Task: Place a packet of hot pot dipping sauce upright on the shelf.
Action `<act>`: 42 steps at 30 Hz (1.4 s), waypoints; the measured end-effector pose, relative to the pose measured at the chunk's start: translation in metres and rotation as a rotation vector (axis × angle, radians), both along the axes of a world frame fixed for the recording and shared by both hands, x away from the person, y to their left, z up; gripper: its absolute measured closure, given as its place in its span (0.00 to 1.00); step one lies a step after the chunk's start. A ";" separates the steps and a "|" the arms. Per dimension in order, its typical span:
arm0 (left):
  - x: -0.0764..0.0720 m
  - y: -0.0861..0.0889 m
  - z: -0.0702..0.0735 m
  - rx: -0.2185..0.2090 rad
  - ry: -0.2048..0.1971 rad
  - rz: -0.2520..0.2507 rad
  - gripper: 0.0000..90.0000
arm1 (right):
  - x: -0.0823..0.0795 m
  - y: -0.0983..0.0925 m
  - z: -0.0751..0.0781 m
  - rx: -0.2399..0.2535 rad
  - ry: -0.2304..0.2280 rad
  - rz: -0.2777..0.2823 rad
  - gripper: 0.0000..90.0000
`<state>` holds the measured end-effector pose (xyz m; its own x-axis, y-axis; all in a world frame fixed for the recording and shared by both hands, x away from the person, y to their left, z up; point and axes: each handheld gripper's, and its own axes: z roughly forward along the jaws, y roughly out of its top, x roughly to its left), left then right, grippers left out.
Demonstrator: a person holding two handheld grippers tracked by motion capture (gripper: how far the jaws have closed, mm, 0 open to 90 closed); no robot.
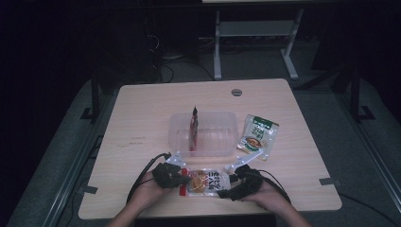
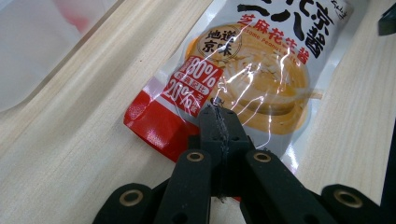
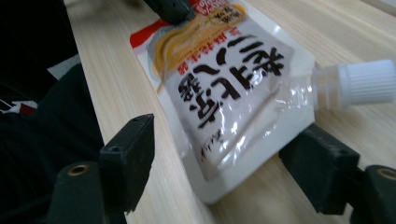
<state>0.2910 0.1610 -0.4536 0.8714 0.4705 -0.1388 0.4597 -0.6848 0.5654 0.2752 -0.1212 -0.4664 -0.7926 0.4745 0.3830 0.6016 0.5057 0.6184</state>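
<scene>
Near the front edge of the pale wooden table lies a glossy white-and-red sauce pouch with a white screw cap — the left gripper is clenched tight, its tips resting on the pouch's red end. The right gripper stands released, jaws astride the capped end — pads clear of it.

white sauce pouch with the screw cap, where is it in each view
High view: the sauce pouch lies flat near the table's front edge, between the two hands.
Left gripper view: it runs from centre to upper right, its red corner by the closed left tool.
Right gripper view: it lies diagonally across the middle, between the open right tool's jaws.
Shared landmark: the pouch's red corner.
</scene>
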 end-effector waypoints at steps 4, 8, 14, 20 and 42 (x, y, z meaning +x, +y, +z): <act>-0.002 -0.001 0.000 -0.012 0.001 0.017 1.00 | 0.004 0.004 -0.001 0.016 0.022 -0.008 0.41; 0.000 0.000 0.000 -0.008 0.005 0.008 1.00 | 0.008 0.001 -0.001 0.016 0.040 -0.026 0.59; 0.000 0.000 -0.001 -0.022 0.015 0.019 1.00 | 0.014 0.009 -0.003 0.020 0.030 -0.013 0.71; 0.002 0.002 -0.002 -0.039 0.037 0.017 1.00 | 0.012 0.012 -0.002 0.034 -0.003 0.026 0.93; -0.004 0.000 0.005 -0.045 0.028 -0.019 1.00 | 0.004 0.017 0.030 0.204 -0.113 0.131 1.00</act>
<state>0.2875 0.1610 -0.4490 0.8755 0.4470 -0.1838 0.4632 -0.6678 0.5826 0.2794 -0.1037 -0.4368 -0.8854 0.2869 0.3656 0.4603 0.4329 0.7751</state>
